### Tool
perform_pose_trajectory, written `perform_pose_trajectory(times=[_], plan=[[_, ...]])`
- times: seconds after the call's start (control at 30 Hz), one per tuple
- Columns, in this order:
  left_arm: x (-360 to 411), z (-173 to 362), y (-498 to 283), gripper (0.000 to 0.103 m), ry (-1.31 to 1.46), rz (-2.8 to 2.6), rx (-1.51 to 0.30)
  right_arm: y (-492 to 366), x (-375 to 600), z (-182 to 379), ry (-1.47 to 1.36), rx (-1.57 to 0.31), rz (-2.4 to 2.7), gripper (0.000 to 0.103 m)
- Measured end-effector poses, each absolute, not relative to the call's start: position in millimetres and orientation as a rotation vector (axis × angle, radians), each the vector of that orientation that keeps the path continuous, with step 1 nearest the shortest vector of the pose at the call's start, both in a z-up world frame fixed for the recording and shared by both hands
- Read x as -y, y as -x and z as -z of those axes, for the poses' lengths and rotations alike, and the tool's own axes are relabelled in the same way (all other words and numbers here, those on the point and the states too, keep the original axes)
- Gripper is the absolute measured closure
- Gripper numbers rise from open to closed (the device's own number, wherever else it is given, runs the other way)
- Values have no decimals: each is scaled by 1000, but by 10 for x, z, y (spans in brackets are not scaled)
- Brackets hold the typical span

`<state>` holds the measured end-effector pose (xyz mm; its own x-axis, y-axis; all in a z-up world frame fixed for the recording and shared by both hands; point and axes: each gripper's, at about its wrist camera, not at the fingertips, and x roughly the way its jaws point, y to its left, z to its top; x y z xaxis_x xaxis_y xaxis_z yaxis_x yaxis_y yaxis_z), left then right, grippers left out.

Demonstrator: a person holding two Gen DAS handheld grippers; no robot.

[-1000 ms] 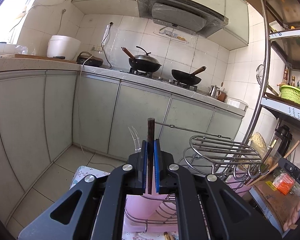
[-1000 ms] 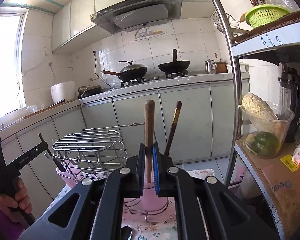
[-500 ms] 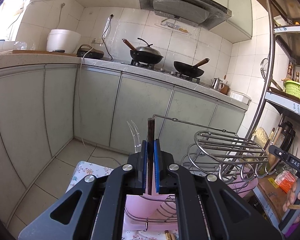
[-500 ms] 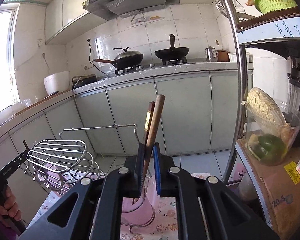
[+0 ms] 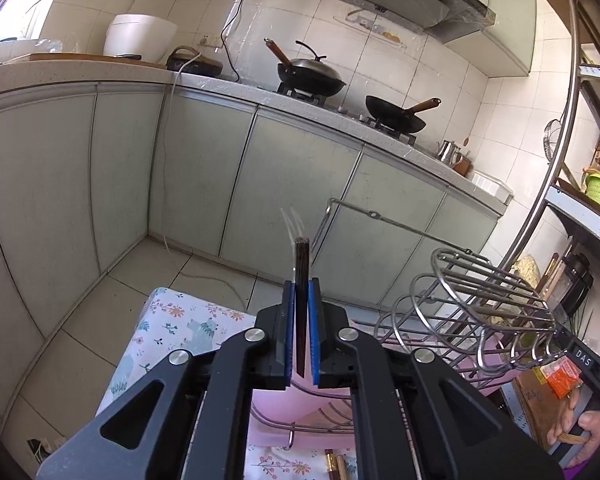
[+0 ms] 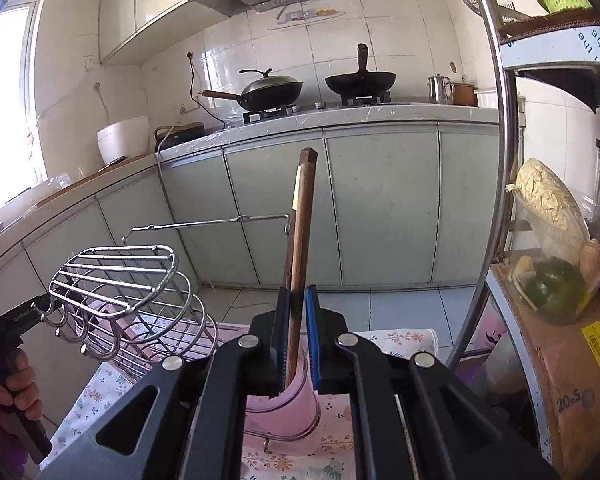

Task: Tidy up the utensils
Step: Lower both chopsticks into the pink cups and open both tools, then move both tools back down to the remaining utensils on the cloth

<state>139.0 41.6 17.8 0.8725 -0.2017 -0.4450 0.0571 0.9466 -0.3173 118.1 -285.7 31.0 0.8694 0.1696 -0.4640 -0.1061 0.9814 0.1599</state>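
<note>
The left tongs (image 5: 300, 332) are closed on a dark chopstick (image 5: 301, 276), which is held upright between the blue pads, its square end pointing to 12 o'clock. Below the pads a pink tray (image 5: 276, 404) is seen, and at 6 o'clock of it two more chopstick ends (image 5: 336, 466) lie on the floral cloth (image 5: 172, 328), not yet gathered.

The right tongs (image 6: 297, 332) stand nearly closed around a brown chopstick (image 6: 302, 240). It leans a little toward 1 o'clock, against the left pad; whether the right pad presses on it cannot be told. A second, darker stick (image 6: 288, 264) is set just behind it, with a gold band near its top. Both lower ends are hidden by the tongs, so it cannot be told whether they reach into the clear cup (image 6: 284, 400) directly below. The cup is seated in a wire ring on the cloth-covered surface, and its contents are not visible.

The task is judged partly done: two sticks are in hand, none is clearly seen stored, and at least the pair on the cloth is left to be collected.

At 9 o'clock of the right tongs the wire rack (image 6: 120, 280) is seen, its top shelf bare. At 3 o'clock a clear tub (image 6: 560, 280) on a cardboard box is filled with cabbage and a green pepper.
</note>
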Motion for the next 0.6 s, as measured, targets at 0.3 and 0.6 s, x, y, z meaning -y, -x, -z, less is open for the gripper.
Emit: perform_pose_trajectory(times=[0.3, 0.6], plan=[[-328, -233, -1327, 73, 260, 164, -501, -1074, 2850, -228, -159, -518, -177, 79], [-338, -475, -1128, 69, 241, 142, -418, -848, 2812, -318, -146, -483, -186, 79]])
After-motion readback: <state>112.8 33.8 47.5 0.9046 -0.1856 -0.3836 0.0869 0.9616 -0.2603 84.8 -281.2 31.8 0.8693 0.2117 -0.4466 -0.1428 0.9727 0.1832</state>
